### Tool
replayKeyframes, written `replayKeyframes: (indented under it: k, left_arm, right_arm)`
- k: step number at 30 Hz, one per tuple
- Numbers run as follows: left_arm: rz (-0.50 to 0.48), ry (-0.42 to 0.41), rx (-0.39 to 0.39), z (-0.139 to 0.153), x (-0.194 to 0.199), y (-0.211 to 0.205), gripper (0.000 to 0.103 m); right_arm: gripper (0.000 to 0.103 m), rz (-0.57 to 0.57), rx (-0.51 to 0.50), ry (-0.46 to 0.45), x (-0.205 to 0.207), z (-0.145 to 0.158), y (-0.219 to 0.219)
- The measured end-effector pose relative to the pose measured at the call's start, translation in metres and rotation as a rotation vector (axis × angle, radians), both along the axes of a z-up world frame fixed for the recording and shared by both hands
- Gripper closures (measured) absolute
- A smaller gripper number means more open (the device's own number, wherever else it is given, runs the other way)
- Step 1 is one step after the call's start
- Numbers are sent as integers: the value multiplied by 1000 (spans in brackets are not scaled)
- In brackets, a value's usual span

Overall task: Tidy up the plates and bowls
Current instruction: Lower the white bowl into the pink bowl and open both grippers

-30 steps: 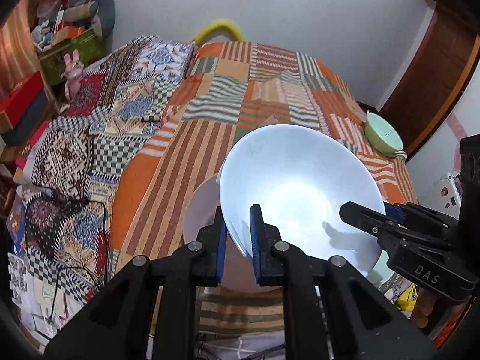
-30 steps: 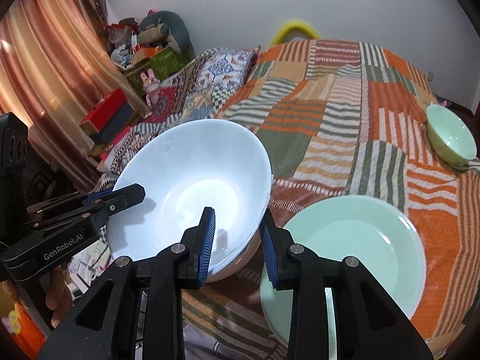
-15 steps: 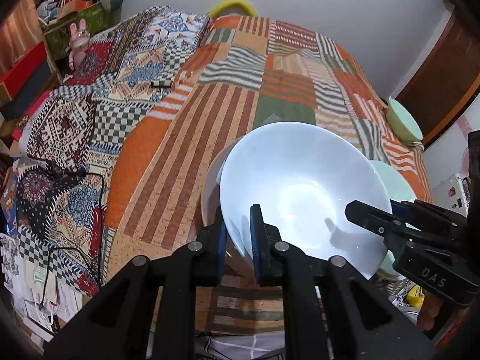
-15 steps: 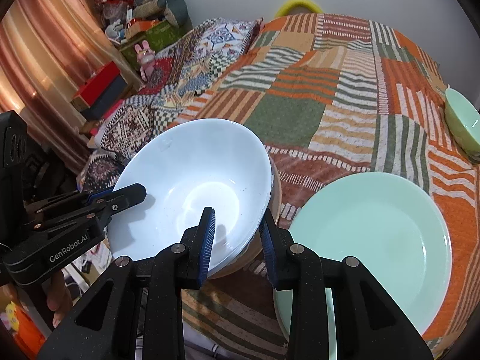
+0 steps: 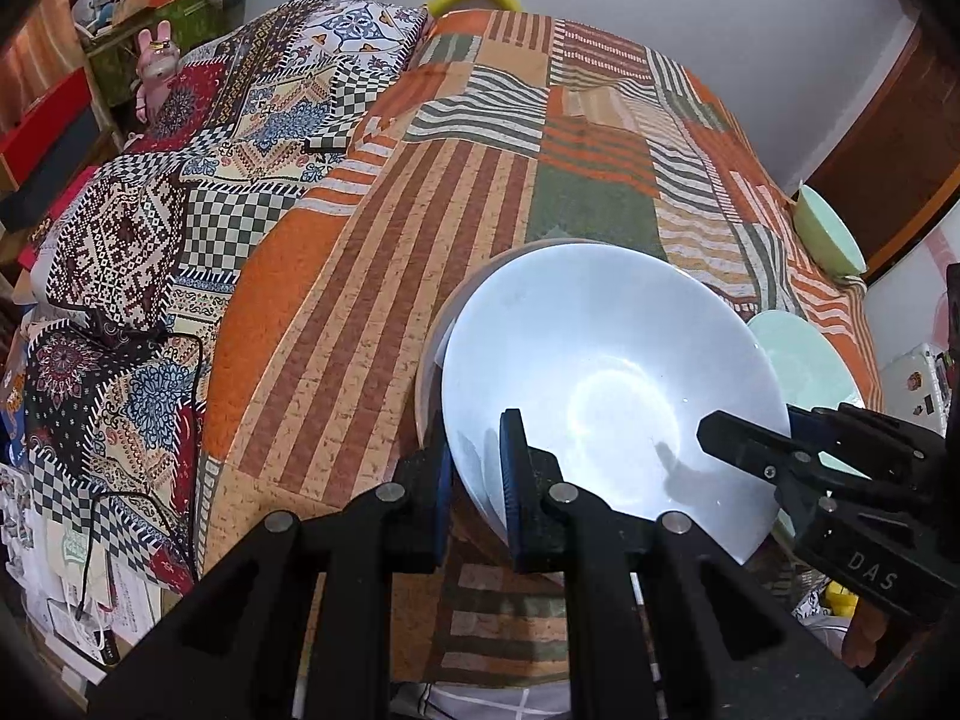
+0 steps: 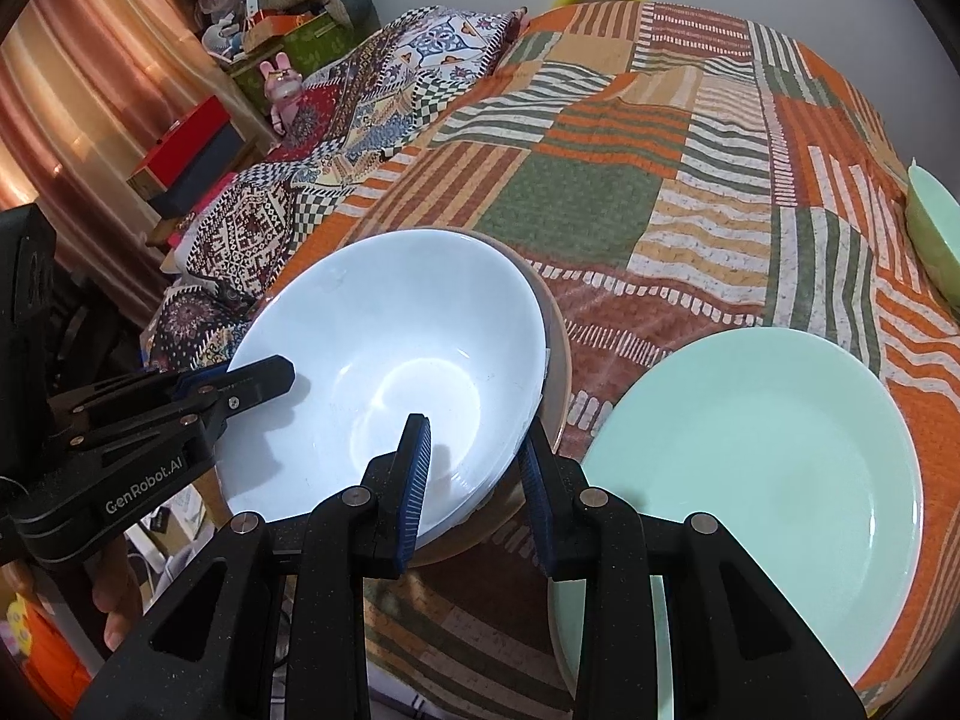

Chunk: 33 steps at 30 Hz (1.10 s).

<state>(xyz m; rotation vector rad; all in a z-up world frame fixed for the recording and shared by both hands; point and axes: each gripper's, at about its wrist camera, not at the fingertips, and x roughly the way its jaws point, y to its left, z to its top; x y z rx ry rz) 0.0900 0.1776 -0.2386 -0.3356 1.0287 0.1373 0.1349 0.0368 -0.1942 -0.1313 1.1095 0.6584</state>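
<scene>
A large white bowl is held by its rim from two sides. My left gripper is shut on the near-left rim. On the opposite rim my right gripper is shut too, one pad inside the bowl and one outside. The white bowl sits low inside a tan bowl on the bed; whether the two touch I cannot tell. Right of them lies a pale green plate. A pale green bowl stands at the bed's far right edge.
The dishes rest on a striped orange patchwork bedspread near the bed's front edge. A second patterned quilt lies to the left. Boxes and soft toys crowd the far left by a curtain. A person's fingers show beneath the left gripper.
Both grippers have come down together with the white bowl, which now sits lower inside the tan bowl. The bed and the green plate look closer.
</scene>
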Motion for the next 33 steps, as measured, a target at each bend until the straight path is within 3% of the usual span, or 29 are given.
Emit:
replayKeyframes:
  k: [14, 27, 33]
  left_arm:
    - [14, -14, -27, -5, 10, 7, 90]
    - [-2, 10, 28, -11, 15, -3, 90]
    - [5, 4, 48, -7, 15, -5, 90]
  right_arm:
    - [73, 13, -12, -13, 2, -2, 4]
    - [72, 9, -6, -11, 3, 4, -3]
    - [59, 9, -12, -61, 0, 12, -9]
